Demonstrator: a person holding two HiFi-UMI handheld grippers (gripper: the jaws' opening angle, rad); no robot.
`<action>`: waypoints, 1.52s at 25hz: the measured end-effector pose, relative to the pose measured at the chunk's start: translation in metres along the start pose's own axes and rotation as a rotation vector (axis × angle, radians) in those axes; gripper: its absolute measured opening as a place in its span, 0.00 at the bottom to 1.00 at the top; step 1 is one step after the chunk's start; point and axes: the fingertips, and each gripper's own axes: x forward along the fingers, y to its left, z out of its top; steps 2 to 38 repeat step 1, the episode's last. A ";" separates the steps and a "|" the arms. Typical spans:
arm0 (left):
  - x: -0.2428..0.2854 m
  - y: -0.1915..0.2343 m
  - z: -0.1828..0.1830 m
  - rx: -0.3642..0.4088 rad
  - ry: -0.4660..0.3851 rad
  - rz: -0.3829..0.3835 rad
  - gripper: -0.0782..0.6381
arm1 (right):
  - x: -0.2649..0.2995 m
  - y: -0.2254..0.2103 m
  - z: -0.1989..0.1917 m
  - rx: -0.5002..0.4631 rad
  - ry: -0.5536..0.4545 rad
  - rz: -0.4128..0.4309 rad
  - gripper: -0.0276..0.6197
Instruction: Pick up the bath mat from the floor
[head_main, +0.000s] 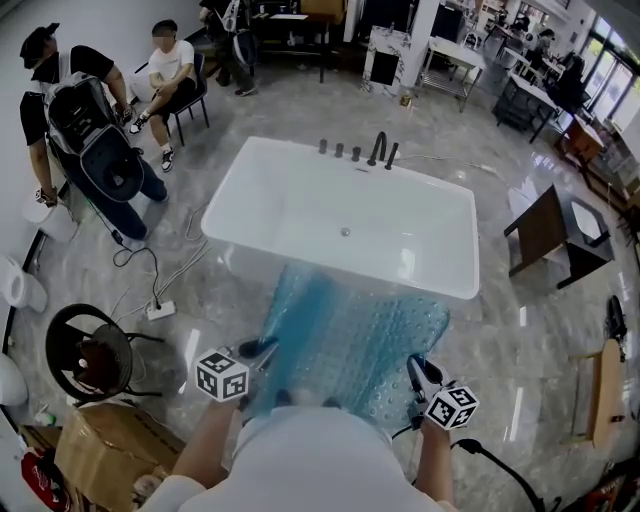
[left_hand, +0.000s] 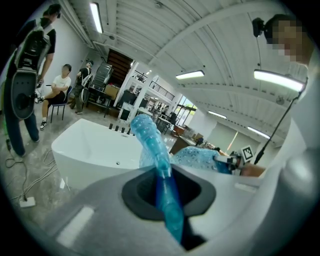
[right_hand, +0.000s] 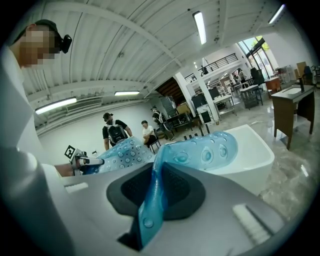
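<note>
Holding bath mat (head_main: 350, 335) up off floor, spread in front of bathtub (head_main: 300, 175); left hand-held gripper (head_main: 262, 348) clamping one near corner, right hand-held gripper (head_main: 418, 372) clamping other; lifting step apparently nearing completion; next move probably calling for firm, level grips

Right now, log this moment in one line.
phase: mat held | left gripper: shut on mat | right gripper: shut on mat | mat: spread between grippers, near tub
</note>
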 end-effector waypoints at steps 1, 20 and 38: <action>-0.001 0.001 0.000 0.000 0.000 -0.001 0.14 | 0.002 0.001 0.001 0.002 -0.003 -0.001 0.12; -0.001 0.001 0.000 0.000 0.000 -0.001 0.14 | 0.002 0.001 0.001 0.002 -0.003 -0.001 0.12; -0.001 0.001 0.000 0.000 0.000 -0.001 0.14 | 0.002 0.001 0.001 0.002 -0.003 -0.001 0.12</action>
